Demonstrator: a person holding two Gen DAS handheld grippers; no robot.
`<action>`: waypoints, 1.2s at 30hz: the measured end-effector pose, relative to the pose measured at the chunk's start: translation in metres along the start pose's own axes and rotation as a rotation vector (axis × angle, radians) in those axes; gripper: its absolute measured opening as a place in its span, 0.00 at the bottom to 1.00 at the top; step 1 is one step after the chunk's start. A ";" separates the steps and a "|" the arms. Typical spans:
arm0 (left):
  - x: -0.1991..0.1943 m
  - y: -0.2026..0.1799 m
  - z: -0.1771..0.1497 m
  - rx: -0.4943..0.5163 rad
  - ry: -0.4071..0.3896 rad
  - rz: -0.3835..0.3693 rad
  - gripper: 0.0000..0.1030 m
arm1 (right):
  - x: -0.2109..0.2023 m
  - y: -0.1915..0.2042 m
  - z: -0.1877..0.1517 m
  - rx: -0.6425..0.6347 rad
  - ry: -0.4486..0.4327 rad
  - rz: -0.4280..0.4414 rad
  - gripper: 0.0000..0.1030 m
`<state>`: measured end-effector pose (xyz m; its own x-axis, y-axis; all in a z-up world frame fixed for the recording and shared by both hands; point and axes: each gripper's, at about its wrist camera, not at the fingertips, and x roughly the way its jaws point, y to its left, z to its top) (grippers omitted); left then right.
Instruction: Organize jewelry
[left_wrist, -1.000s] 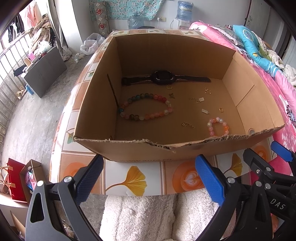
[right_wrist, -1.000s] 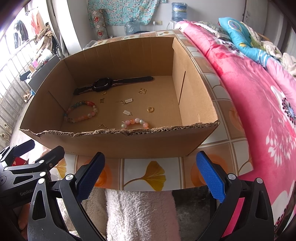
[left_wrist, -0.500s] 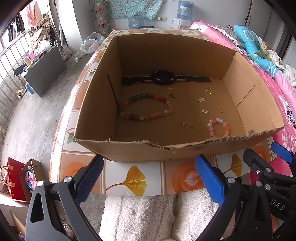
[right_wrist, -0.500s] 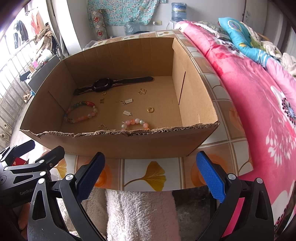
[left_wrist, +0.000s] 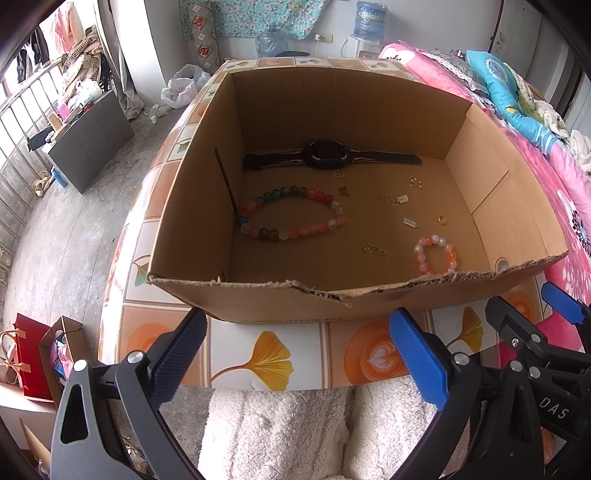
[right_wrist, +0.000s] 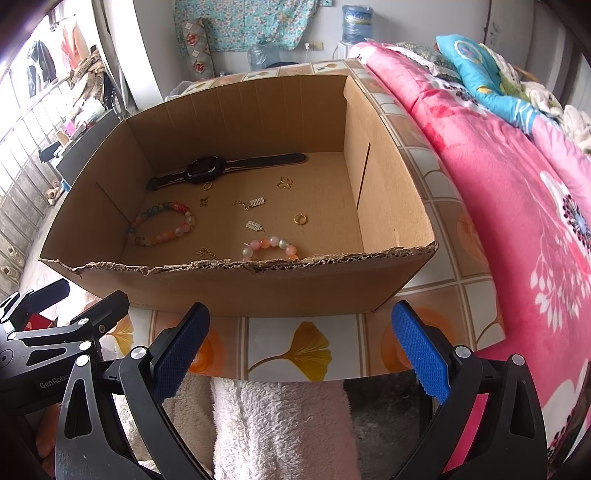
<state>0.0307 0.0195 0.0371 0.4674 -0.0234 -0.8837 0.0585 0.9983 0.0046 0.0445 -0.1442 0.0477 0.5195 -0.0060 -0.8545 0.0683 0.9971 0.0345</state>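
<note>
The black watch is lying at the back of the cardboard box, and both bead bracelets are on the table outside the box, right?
Not quite. The black watch does lie at the back of the cardboard box, but the big bead bracelet and the small bead bracelet are inside the box too, on its floor. The left wrist view shows it.

Brown box on tablecloth w/ orange leaf print. Black watch, multicolour bead bracelet, pink/orange bracelet, gold bits, prob. charms. Blue pads. Pink floral blanket right of claw.
</note>
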 end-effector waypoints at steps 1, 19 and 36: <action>0.000 0.000 0.000 0.000 0.000 0.000 0.94 | 0.000 0.000 0.000 0.000 0.000 0.000 0.92; 0.000 0.000 0.000 0.000 0.001 -0.001 0.94 | 0.000 0.000 0.000 0.001 0.001 0.001 0.92; -0.003 -0.001 0.000 0.001 -0.009 0.005 0.94 | 0.000 0.000 -0.001 0.001 0.000 0.000 0.92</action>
<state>0.0296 0.0189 0.0400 0.4754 -0.0192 -0.8796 0.0571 0.9983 0.0091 0.0441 -0.1440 0.0474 0.5195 -0.0060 -0.8544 0.0693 0.9970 0.0351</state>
